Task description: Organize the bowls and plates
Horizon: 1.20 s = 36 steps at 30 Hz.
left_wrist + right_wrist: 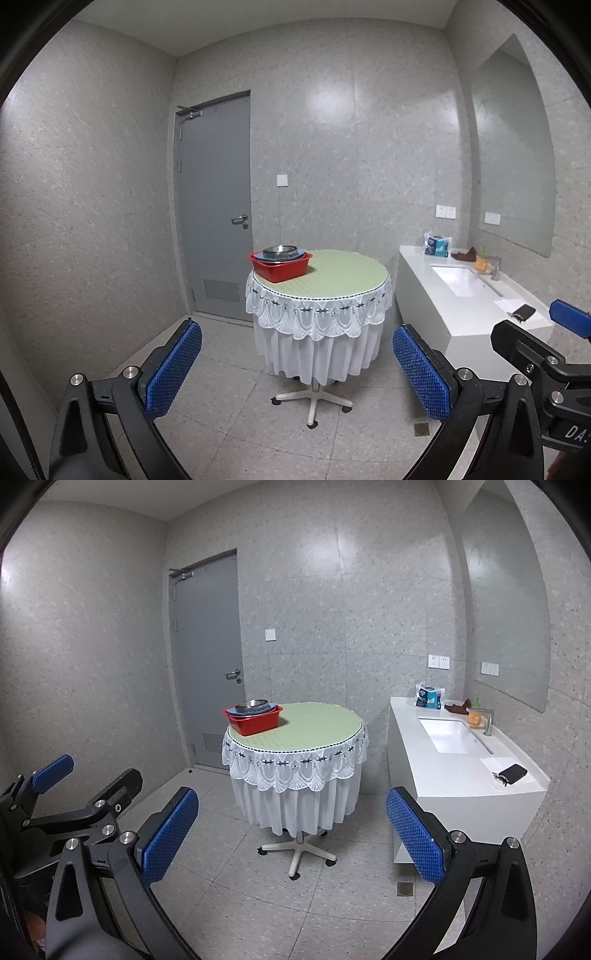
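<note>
A red plastic basin [281, 266] [255, 719] sits at the left edge of a round table [332, 275] [314, 727] with a green top and white lace skirt. Inside it lie a blue plate and a metal bowl [280, 251] [252, 705] stacked on top. My left gripper [297, 369] is open and empty, well short of the table, above the floor. My right gripper [291, 834] is also open and empty, beside the left one and equally far from the table. The right gripper shows at the right edge of the left wrist view [546, 332].
A white vanity counter [476, 306] [454, 771] with a sink [452, 734] stands at the right, holding a packet, an orange cup, a tap and a dark phone [513, 773]. A grey door [216, 206] is behind the table. The table stands on a wheeled base [297, 853].
</note>
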Tool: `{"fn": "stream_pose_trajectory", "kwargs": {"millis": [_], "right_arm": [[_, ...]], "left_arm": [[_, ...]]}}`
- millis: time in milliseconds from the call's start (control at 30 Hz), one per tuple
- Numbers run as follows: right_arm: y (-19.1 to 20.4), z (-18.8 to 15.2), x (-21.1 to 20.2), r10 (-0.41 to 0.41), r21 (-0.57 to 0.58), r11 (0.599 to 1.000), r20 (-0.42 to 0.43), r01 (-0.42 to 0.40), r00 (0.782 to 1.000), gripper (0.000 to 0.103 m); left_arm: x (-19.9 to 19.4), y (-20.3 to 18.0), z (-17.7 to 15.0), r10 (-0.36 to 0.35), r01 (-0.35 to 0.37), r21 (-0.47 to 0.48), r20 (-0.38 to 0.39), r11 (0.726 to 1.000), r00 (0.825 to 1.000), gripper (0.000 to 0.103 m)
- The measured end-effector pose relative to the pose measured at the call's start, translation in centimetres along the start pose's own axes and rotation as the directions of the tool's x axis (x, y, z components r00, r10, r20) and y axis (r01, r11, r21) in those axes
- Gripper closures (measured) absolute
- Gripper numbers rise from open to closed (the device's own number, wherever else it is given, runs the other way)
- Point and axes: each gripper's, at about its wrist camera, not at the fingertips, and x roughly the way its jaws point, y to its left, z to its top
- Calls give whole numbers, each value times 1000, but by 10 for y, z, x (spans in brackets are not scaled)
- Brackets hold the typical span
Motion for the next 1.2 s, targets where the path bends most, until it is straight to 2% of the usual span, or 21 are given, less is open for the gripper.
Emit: {"fn": "stream_pose_trajectory", "kwargs": {"millis": [333, 1200], "right_arm": [[-12, -10, -21, 16, -6, 1000, 26, -16, 1000, 0], [-7, -10, -28, 16, 8, 1000, 45, -16, 999, 0]], "left_arm": [[-14, -12, -13, 6, -6, -1, 18, 1000, 1000, 1], [8, -19, -15, 7, -8, 13, 35, 1000, 999, 1]]}}
